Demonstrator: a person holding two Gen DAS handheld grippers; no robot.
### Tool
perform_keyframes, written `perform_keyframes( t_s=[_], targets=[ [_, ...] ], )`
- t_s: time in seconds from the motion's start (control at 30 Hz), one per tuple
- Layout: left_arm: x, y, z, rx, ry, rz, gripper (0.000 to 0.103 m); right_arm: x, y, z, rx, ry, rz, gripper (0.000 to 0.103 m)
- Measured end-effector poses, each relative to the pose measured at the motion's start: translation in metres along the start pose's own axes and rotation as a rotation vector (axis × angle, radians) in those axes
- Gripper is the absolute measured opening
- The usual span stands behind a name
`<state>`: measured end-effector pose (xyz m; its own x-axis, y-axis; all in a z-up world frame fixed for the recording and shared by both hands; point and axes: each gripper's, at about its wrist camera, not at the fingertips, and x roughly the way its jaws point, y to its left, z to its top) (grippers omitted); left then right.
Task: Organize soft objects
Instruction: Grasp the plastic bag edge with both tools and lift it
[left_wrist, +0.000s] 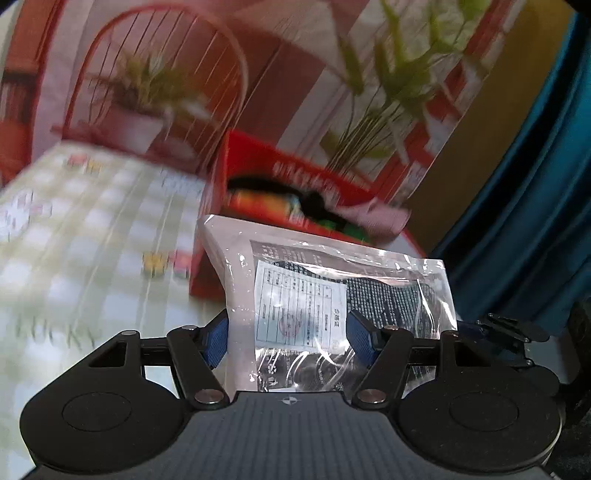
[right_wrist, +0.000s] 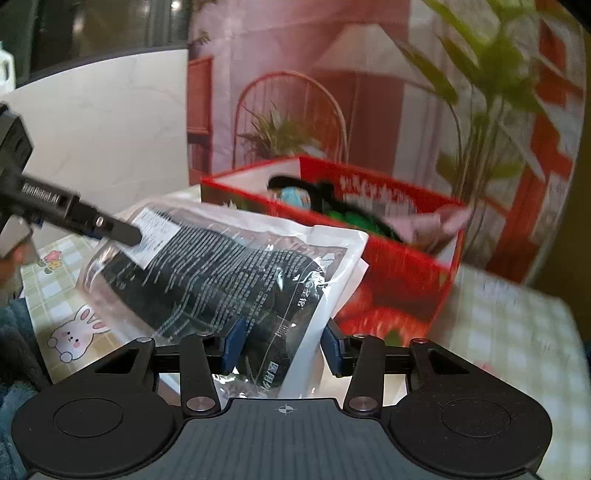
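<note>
While both tools grip it, plastic packet (right_wrist: 236, 273) hangs above surface (left_wrist: 74, 236), near red box (right_wrist: 399, 273). Left tool (left_wrist: 288, 338), right tool (right_wrist: 282, 345) pinch opposite edges (film looks slippery, floppy, light); hold w/ firm edge grip.

packet (left_wrist: 332, 295) before box (left_wrist: 258, 173), on table (left_wrist: 74, 240)

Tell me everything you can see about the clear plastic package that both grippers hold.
The clear plastic package is a flat, glossy, crinkled bag with dark folded contents, white printed text and a white label. It hangs above the checked tablecloth, in front of the red box. The left gripper and the right gripper each pinch one end between blue fingers.
</note>
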<state>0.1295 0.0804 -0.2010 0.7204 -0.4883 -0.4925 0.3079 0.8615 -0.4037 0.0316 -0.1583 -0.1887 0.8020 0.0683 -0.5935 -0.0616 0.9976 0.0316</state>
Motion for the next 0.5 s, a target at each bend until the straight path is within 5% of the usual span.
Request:
perform_keyframes(
  t_s=[0.27,0.5],
  targets=[
    [-0.004,-0.023,0.057,0.122,-0.099,-0.023,0.068,-0.016,-0.006,0.045,-0.221,-0.055,-0.039,0.024],
    [0.023,-0.05,0.105,0.198,-0.185,-0.011,0.068,-0.008,-0.027,0.088,-0.335,-0.131,-0.177,0.022]
  ],
)
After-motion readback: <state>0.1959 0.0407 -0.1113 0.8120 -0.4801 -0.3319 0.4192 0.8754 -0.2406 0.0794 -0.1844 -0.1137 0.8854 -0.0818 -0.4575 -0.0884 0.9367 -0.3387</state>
